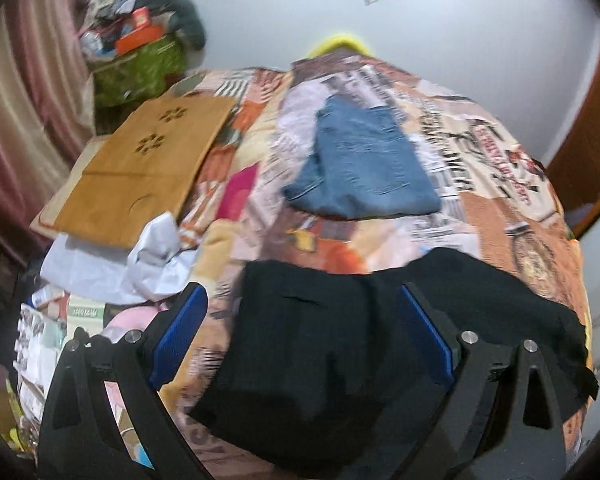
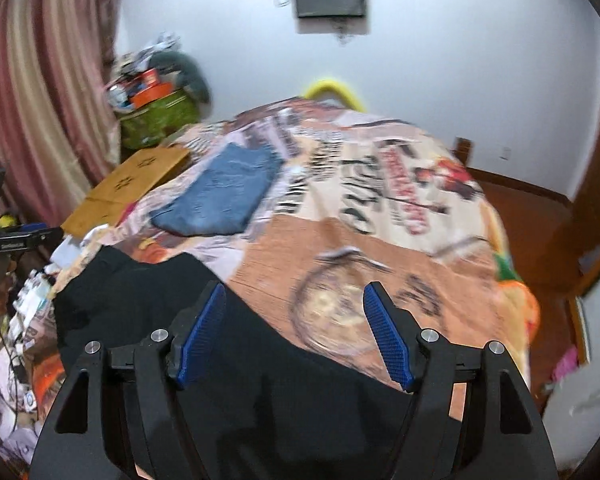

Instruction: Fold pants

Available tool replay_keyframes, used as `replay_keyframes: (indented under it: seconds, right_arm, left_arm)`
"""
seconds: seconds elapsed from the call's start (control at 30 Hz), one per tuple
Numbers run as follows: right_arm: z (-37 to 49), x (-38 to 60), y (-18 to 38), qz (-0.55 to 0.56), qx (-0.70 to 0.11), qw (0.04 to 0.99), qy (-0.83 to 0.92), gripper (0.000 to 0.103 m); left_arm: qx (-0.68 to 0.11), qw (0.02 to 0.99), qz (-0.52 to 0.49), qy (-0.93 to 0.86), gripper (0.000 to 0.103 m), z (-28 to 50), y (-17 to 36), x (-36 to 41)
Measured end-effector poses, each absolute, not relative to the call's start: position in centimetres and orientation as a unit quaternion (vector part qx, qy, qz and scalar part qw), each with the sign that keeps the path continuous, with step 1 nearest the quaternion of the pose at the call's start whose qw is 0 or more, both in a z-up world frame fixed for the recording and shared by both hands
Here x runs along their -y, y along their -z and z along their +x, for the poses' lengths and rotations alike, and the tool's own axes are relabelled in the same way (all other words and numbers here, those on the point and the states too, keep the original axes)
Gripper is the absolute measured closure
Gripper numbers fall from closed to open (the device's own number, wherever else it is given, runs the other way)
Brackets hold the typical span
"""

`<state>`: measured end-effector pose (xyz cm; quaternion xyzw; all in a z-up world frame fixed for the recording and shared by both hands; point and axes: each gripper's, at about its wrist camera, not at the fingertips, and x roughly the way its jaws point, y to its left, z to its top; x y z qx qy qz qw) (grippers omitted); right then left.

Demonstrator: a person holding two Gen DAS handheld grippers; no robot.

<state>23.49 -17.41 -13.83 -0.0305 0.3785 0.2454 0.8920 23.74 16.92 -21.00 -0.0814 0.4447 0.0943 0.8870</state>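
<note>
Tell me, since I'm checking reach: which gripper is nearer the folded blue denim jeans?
Left, probably. The left gripper faces the folded blue denim jeans almost straight ahead; from the right gripper they lie farther up-left.

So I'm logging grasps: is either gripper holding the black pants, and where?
Nothing is held. The left gripper and right gripper both have jaws open above the black pants.

The left black plastic tongs (image 1: 302, 316) carry two blue ribbed rubber pads (image 1: 178, 336) set on angular black fingers, with round silver screw heads at the pivots and triangular cut-outs in the frame arms. The right black plastic tongs (image 2: 294, 330) are built alike: blue cross-hatched pads (image 2: 388, 340), matte black linkages, four shiny silver screws, and triangular openings on both sides.
</note>
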Motion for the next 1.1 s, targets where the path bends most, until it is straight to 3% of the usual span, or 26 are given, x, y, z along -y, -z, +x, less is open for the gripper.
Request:
replay_keyframes:
  seconds: [0.27, 0.63, 0.8, 0.87, 1.03, 1.1]
  right_arm:
    - [27.7, 9.6, 17.2, -0.058, -0.425, 0.850, -0.307, 0.035]
    - [32.6, 1.8, 22.2, -0.050, -0.503, 0.778, -0.374, 0.035]
    - [33.6, 0.0, 24.5, -0.044, -0.541, 0.743, -0.392, 0.049]
    - [33.5, -0.6, 25.3, -0.051, -0.554, 0.732, -0.394, 0.061]
    - [32.5, -1.3, 25.2, -0.087, -0.544, 0.732, -0.401, 0.086]
    - [31.7, -1.6, 24.7, -0.113, -0.526, 0.741, -0.402, 0.090]
  left_arm:
    - [-0.484, 0.861, -0.109, -0.108, 0.008, 25.7, 26.0, -20.6]
    - [-0.530, 0.837, -0.122, -0.059, 0.051, 29.0, 31.0, -20.9]
    - [-0.529, 0.836, -0.139, -0.035, 0.060, 28.9, 32.4, -20.7]
    - [-0.525, 0.839, -0.140, -0.033, 0.064, 28.6, 32.4, -20.6]
    - [-0.521, 0.845, -0.116, -0.028, 0.082, 27.7, 32.1, -19.5]
    - [-0.517, 0.849, -0.104, -0.033, 0.088, 27.4, 31.7, -19.3]
